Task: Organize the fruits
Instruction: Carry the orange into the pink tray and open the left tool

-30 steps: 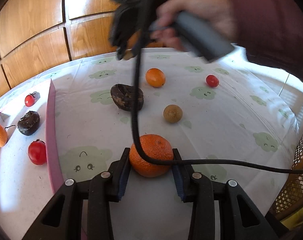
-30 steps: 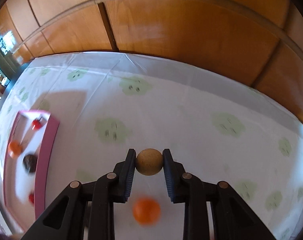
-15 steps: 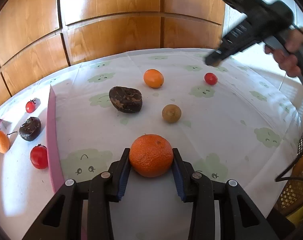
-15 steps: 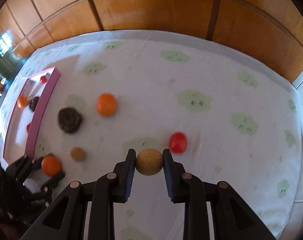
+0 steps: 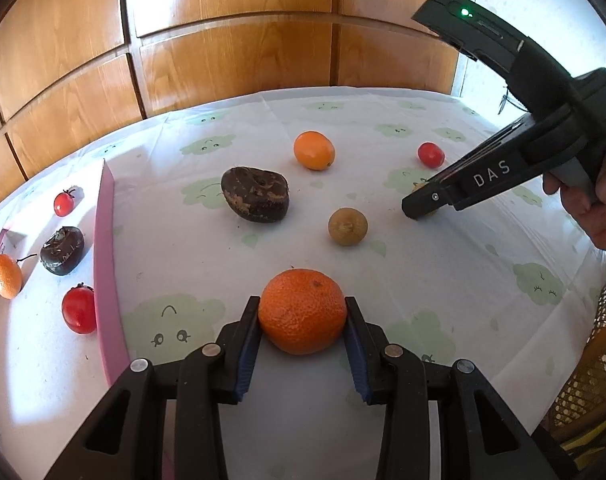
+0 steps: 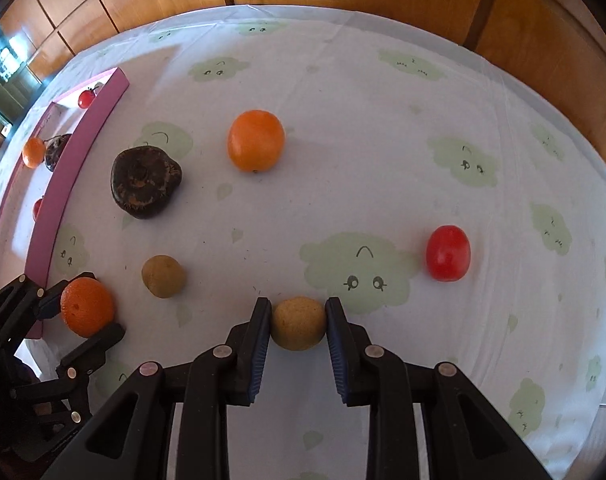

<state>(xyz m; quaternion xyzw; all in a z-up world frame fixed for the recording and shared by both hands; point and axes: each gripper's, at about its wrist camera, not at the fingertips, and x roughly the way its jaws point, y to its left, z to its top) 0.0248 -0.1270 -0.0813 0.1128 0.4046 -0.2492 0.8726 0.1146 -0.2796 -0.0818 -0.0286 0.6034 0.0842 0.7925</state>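
This looks like a room in a home. A table is covered with a white tablecloth point(image 6: 383, 128) printed with pale green smiling clouds. Warm wooden wall panels point(image 5: 231, 40) run behind it. A woven cane chair point(image 5: 595, 364) stands at the table's right edge, and daylight falls across the cloth from a window out of view

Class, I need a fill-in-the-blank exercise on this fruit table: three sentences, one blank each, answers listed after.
1. The left tool grips a large, round, ____ fruit.
2. The right tool holds a small round tan fruit between its ____ pads.
3. The flat tray with sorted fruits has a ____ rim.

Answers: orange; blue; pink
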